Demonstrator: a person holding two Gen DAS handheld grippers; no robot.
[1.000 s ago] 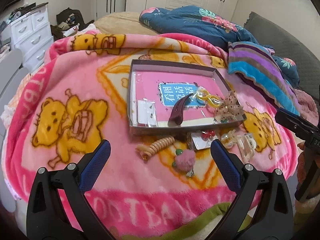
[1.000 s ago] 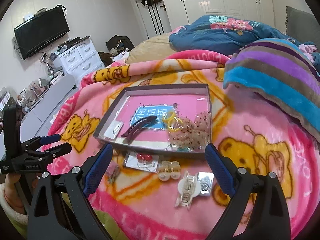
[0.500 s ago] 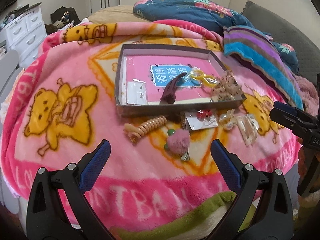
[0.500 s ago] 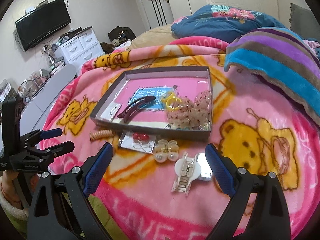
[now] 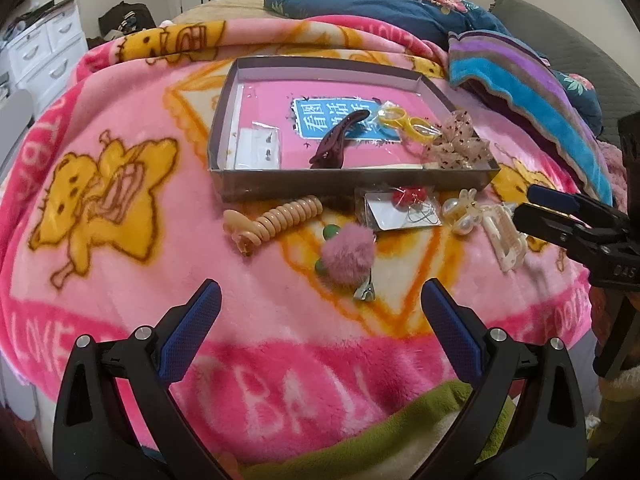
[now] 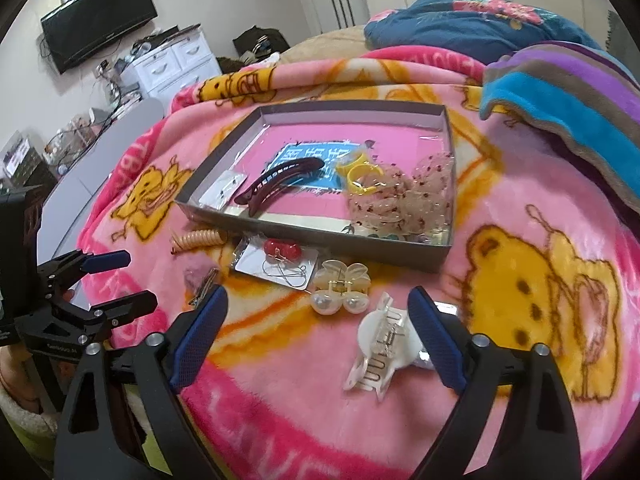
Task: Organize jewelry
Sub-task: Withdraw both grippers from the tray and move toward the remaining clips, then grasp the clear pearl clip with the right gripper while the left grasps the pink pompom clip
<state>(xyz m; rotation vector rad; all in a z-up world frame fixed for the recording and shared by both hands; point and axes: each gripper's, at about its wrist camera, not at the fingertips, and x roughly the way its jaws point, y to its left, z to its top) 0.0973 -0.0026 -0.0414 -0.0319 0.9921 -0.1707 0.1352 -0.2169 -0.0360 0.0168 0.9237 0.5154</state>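
Observation:
A grey shallow box (image 5: 224,120) (image 6: 447,148) on the pink blanket holds a maroon hair clip (image 5: 336,140) (image 6: 276,184), a yellow ring piece (image 5: 404,122), a sheer bow (image 6: 400,196) and an earring card (image 5: 258,148). In front of it lie an orange coil tie (image 5: 276,218), a pink pom-pom clip (image 5: 348,256), a card with red beads (image 6: 280,258), a pearl claw clip (image 6: 340,288) and a white claw clip (image 6: 380,344). My left gripper (image 5: 320,312) is open and empty, just before the pom-pom. My right gripper (image 6: 316,320) is open and empty, around the two claw clips.
The pink bear blanket (image 5: 100,200) covers the bed. A striped blanket (image 6: 580,100) and a blue quilt (image 5: 380,4) lie behind the box. White drawers (image 6: 172,60) and a wall TV (image 6: 100,20) stand at the left.
Both grippers have moved forward and lower toward the loose items in front of the box. Both stay open and empty.

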